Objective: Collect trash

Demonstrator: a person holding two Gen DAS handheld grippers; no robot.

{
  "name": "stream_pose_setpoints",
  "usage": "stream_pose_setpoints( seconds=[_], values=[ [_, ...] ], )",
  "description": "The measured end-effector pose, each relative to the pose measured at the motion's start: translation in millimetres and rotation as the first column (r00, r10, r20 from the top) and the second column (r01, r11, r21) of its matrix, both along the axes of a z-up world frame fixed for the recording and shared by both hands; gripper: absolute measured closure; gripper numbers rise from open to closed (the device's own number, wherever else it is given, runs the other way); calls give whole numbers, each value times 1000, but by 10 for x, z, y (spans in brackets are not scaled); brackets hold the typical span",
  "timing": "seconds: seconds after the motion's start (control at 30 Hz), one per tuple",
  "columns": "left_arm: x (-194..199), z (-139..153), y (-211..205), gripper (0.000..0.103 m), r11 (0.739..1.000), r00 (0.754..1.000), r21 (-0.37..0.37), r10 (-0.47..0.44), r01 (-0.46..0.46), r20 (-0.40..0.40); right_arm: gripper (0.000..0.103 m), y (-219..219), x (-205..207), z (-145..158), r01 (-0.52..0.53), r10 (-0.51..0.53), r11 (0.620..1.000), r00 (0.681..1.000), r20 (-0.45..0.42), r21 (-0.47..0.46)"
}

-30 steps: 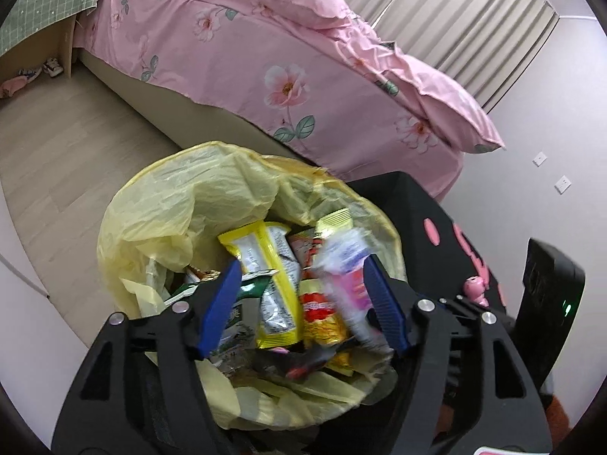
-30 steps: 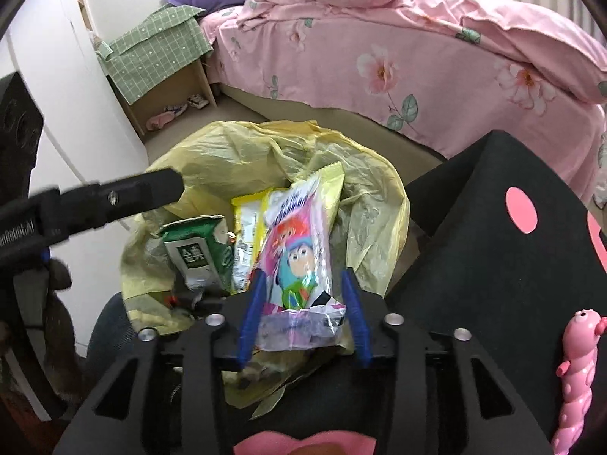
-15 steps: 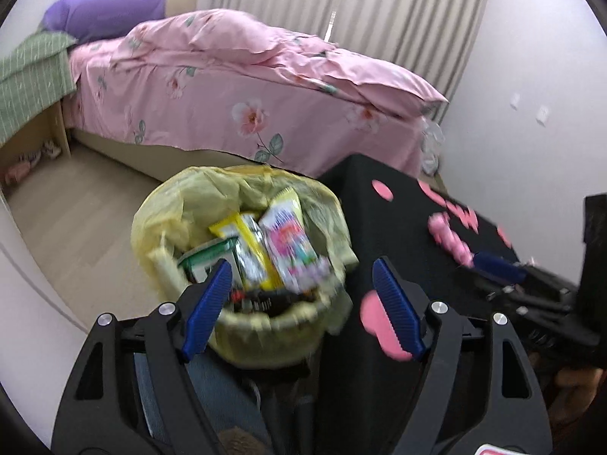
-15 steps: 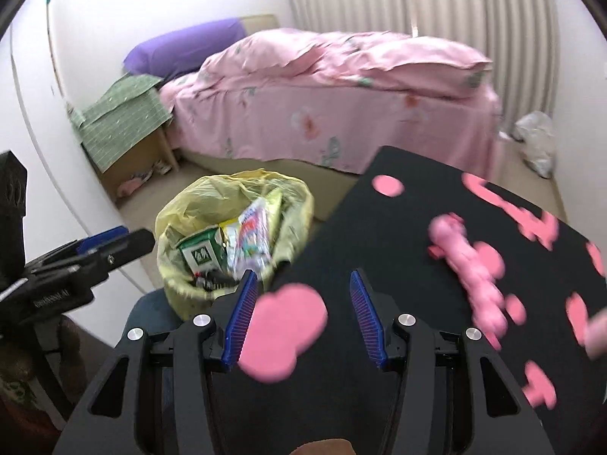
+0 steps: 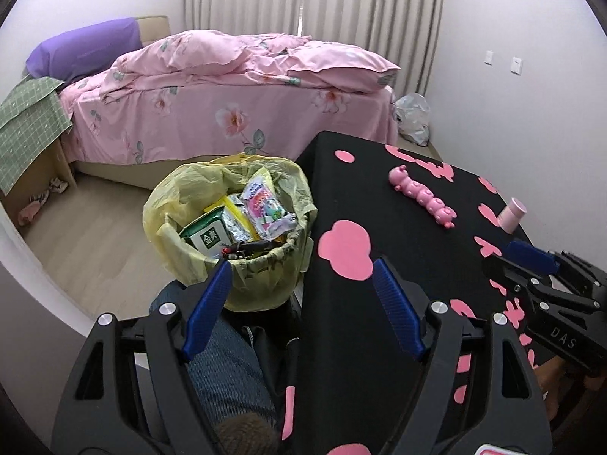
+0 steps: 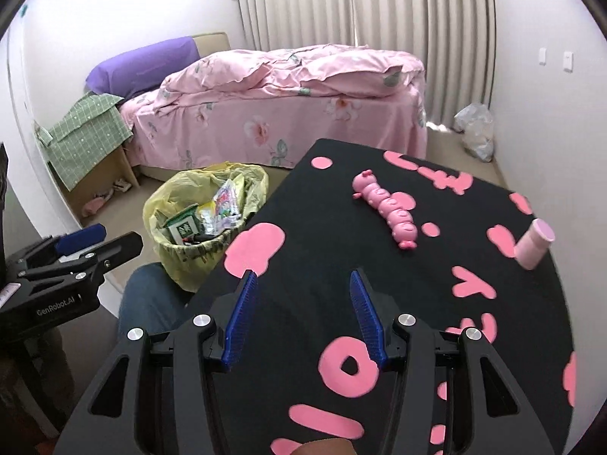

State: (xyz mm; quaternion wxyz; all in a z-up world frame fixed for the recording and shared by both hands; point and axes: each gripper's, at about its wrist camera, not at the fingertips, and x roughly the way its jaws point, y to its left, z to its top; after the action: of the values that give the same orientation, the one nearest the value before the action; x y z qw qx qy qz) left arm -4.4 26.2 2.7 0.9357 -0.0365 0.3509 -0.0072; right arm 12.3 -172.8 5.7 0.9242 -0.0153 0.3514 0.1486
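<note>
1. Both claws are wide open and hold nothing. The left claw [image 5: 299, 269] hangs over the edge where the counter [image 5: 379, 197] meets the trash bin [image 5: 258, 288]. The right claw [image 6: 301, 278] hangs over the counter.
2. The trash bin stands on the floor, just beside the left side of the counter. It has a yellow bag [image 5: 182, 189] in it.
3. Trash fills the bin to the top. A pink and white snack wrapper [image 5: 265, 210] lies on top, with a shiny silver wrapper [image 5: 235, 223] touching it and a green and white carton [image 5: 206, 233] next to that.
4. From the right wrist view the trash bin [image 6: 189, 258] sits to the left of the counter [image 6: 322, 227], with the same wrappers poking out.
5. The counter has a black cloth with pink shapes. A pink caterpillar toy [image 6: 387, 208] lies on it, and a small pink cup [image 6: 535, 242] lies tipped on its side near the right edge, apart from the toy.
6. A bed with a pink flower blanket [image 5: 235, 87] and a purple pillow [image 5: 83, 49] stands behind the bin. A green checked cloth [image 5: 26, 121] covers a small stand beside the bed.
7. A clear plastic bag [image 6: 476, 131] sits on the floor by the curtain.
</note>
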Motion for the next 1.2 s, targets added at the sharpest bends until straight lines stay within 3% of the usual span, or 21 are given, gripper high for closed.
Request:
stream_pose_setpoints(
  seconds=[0.17,1.2],
  values=[
    [-44,1,-28,30,1000,1000,-5,-6,6,8,55,-79,-71,94,28,-28,1000,999,39,8],
    [-125,82,25,30,1000,999,20,21,-22,45,55,-50,-84,117,3,-4,1000,999,37,25]
  ],
)
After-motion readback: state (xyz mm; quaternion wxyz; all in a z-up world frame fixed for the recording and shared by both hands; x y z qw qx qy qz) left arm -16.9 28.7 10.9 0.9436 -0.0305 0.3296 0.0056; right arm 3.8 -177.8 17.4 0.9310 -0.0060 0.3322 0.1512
